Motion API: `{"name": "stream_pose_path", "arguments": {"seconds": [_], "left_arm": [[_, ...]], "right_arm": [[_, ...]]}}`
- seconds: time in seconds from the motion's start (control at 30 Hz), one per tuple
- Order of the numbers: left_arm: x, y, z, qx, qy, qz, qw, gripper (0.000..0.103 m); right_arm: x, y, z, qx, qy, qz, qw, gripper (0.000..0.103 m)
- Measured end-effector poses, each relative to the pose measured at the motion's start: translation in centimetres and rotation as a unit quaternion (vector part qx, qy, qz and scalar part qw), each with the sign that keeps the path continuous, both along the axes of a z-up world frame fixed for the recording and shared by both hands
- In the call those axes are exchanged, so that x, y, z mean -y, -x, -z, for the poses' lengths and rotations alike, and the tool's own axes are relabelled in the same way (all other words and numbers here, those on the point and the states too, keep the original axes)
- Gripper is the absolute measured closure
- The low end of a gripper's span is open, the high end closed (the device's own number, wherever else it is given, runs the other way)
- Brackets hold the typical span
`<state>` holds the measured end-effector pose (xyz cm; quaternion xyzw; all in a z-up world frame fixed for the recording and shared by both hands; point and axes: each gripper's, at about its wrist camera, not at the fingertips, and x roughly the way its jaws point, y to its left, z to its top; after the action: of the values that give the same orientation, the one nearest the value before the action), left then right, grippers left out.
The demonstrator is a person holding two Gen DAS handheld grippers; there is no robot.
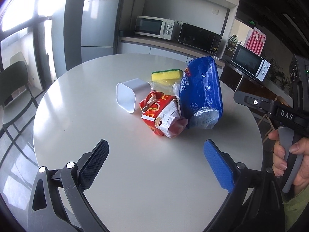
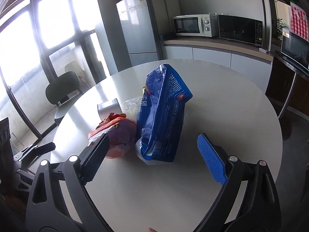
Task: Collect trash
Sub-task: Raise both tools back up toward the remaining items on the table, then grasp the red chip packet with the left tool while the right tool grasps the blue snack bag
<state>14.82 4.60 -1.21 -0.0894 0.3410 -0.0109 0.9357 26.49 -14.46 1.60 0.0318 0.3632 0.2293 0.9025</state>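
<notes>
Left claw: I hold it low over the near part of the bench, spread wide, nothing between the pads; it faces the pile, so a straight push forward meets the red wrapper first.
Right claw: also spread wide and holding nothing, lined up on the blue bag, whose near end sits between my two pads but a little ahead of them.
Red wrapper: crumpled paper, lying flat and nearest my left claw; it touches the blue bag on one side and the cup on the other.
Blue bag: the biggest piece of trash, standing half upright and leaning, its soft top likely to fold when pinched; I judge a grip low on its near end safest.
Cup: white, tipped on its side with the mouth toward me, just beside the wrapper.
Clear film: thin plastic behind the wrapper, partly hidden.
Sponge: yellow and green, at the back of the pile; I cannot tell whether it counts as trash.
Bench: round and white, with bare room all round the pile and between it and my claws, so both can approach freely; the rim curves away close behind my claws, and anything pulled back too far would drop off.
</notes>
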Motion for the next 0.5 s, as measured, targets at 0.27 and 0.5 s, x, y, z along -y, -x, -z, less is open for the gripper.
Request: {"name": "stream_pose_path", "arguments": {"seconds": [0.27,0.5], "left_arm": [[0.6,-2.4,0.4,-0.014,-0.017,0.010,0.9997,0.012],[0.7,-5.2,0.6,-0.028,-0.009,0.018,0.9994,0.014]], "right_arm": [[-1.9,-3.8,1.9,-0.028,0.022,0.000,0.999,0.035],[-3.1,-5.1,3.2,-0.056,0.031,-0.014,0.998,0.070]]}}
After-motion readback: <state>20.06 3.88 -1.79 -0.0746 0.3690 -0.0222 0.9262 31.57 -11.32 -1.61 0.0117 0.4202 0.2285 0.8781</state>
